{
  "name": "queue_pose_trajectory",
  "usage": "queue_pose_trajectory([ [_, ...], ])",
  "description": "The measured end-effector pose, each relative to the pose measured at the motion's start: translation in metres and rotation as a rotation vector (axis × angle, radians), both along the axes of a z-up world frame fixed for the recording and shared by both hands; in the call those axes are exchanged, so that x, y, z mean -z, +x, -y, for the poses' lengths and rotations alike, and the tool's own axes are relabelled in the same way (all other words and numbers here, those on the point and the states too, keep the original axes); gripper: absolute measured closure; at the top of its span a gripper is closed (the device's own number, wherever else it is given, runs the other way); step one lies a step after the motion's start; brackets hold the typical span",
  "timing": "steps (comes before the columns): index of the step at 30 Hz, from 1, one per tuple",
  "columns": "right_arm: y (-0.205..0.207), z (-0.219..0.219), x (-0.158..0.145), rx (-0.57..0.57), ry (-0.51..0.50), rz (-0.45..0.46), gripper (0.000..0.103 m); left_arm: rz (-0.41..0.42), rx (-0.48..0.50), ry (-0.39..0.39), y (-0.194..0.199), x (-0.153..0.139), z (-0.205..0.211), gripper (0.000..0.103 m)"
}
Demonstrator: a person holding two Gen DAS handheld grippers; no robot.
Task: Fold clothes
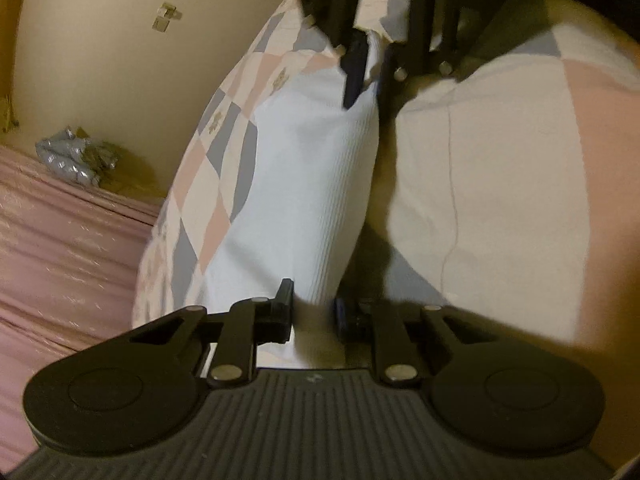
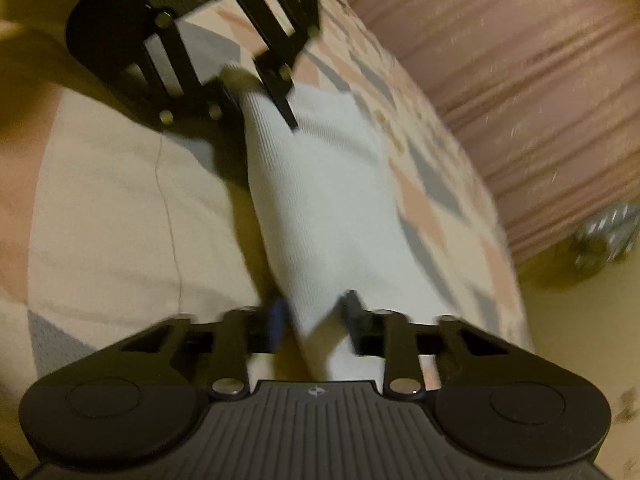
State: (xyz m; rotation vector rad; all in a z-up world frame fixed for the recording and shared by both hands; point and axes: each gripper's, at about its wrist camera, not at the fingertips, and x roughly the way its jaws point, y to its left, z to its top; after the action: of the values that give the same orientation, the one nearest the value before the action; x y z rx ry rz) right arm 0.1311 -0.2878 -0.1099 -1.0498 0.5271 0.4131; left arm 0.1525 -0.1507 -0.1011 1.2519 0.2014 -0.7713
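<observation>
Left gripper (image 1: 313,312) pinching one end of a white ribbed garment (image 1: 304,184), right gripper (image 2: 316,316) clamped on the opposite end. Cloth stretched between the two tools, held above a patchwork quilt (image 1: 500,184) of cream, pink and grey. Beyond the quilt's edge, pink striped bedding (image 2: 520,80), with a crumpled grey bundle (image 1: 74,156) near the wall.

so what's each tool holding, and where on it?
Both hold one white ribbed cloth, stretched between them above the quilt. Left tool is shut on one end, right tool on the opposite end.
</observation>
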Motion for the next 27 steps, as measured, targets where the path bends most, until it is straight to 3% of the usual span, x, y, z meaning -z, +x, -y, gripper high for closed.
queue_pose_trajectory([
  [1, -0.001, 0.004, -0.001, 0.01, 0.007, -0.006, 0.09, -0.02, -0.006, -0.016, 0.001, -0.004, -0.005, 0.083],
  [3, -0.004, 0.013, -0.004, 0.029, 0.021, -0.017, 0.09, -0.048, -0.023, -0.046, 0.001, -0.012, -0.017, 0.072],
  [5, -0.007, 0.022, -0.006, 0.049, 0.036, -0.028, 0.084, -0.083, -0.051, -0.091, 0.004, -0.021, -0.031, 0.069],
  [11, -0.001, 0.044, -0.025, 0.121, 0.131, -0.022, 0.064, -0.221, -0.244, -0.346, 0.037, -0.057, -0.071, 0.069],
  [15, 0.009, 0.055, -0.044, 0.176, 0.22, 0.002, 0.064, -0.331, -0.387, -0.567, 0.076, -0.081, -0.077, 0.067],
  [20, 0.022, 0.07, -0.067, 0.244, 0.332, 0.032, 0.059, -0.551, -0.509, -0.789, 0.134, -0.086, -0.078, 0.067],
  [23, 0.032, 0.076, -0.079, 0.273, 0.395, 0.042, 0.057, -0.675, -0.557, -0.866, 0.165, -0.078, -0.078, 0.067],
  [26, 0.049, 0.07, -0.081, 0.247, 0.441, 0.009, 0.057, -0.757, -0.523, -0.893, 0.177, -0.068, -0.078, 0.071],
  [27, 0.055, 0.069, -0.081, 0.237, 0.461, -0.006, 0.057, -0.773, -0.497, -0.891, 0.178, -0.067, -0.078, 0.081],
])
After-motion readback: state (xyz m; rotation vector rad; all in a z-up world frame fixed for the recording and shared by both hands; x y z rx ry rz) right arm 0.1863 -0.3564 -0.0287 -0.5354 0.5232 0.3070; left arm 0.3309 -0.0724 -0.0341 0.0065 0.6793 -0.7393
